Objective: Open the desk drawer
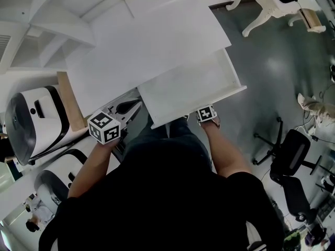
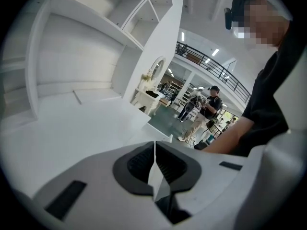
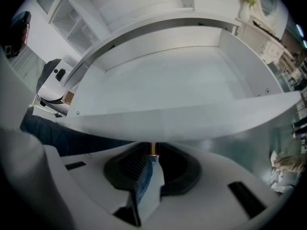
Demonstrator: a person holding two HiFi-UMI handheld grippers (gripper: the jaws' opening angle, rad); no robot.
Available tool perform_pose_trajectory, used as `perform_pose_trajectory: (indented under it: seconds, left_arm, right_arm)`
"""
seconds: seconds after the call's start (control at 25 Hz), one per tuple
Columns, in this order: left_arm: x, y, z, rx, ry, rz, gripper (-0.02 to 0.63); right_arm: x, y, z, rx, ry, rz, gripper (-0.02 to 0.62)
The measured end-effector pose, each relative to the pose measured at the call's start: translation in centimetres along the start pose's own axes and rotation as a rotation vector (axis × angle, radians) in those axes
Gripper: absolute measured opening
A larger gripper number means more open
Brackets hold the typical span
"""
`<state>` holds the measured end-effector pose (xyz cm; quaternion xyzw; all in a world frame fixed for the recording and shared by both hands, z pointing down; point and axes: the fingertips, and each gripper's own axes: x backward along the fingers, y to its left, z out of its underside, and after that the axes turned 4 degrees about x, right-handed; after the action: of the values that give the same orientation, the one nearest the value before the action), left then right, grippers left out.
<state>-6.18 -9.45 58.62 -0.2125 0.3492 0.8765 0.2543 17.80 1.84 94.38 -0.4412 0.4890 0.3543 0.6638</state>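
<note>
Currently the drawer [image 1: 201, 106] stands pulled well out of the white desk [image 1: 146, 41], its front panel toward the person. The right gripper [image 3: 152, 156] sits below that panel, jaws clenched on what appears to be a small brass knob [image 3: 152, 148], mostly hidden by the panel. The left gripper [image 2: 154, 152] hovers at the desk's front edge beside the drawer, jaws pressed together with nothing between them.

Head view: steeply down over white flat tabletop [image 1: 146, 51] and white shallow open drawer [image 1: 191, 90]. Left gripper view skims that tabletop, low. Right gripper view: close, into drawer.
</note>
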Motion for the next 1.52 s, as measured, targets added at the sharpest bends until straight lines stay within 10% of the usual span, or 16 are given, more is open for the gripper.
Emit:
perform_pose_trajectory:
  seconds: [1.52]
  left_arm:
    - [-1.2,-1.9,-0.4,-0.007,-0.039,0.011,0.018]
  right_arm:
    - [4.0,-1.4,1.6,-0.097,-0.060,-0.080,0.028]
